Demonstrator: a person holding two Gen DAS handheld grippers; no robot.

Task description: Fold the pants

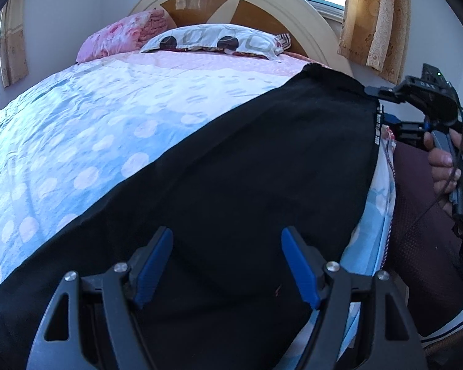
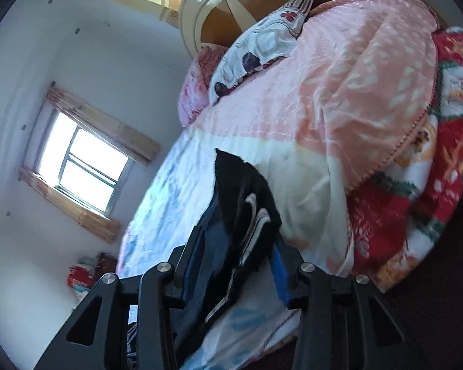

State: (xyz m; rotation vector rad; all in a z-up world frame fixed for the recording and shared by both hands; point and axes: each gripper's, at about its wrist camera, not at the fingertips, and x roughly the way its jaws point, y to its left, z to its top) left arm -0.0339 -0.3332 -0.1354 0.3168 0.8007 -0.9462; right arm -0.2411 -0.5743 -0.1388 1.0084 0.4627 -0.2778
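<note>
Left wrist: pants (black) beneath spread left hand-held gripper.

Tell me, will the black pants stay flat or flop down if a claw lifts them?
Probably flop: the black pants drape softly over the bed. They bunch and hang in the right claw, so likely limp. Being soft cloth, they seem unlikely to slip out.

Matt black cloth pants; smooth, faintly shiny printed bedsheet; glossy wood headboard; fleecy red blanket; matt black plastic left gripper, blue rubbery pads.
</note>
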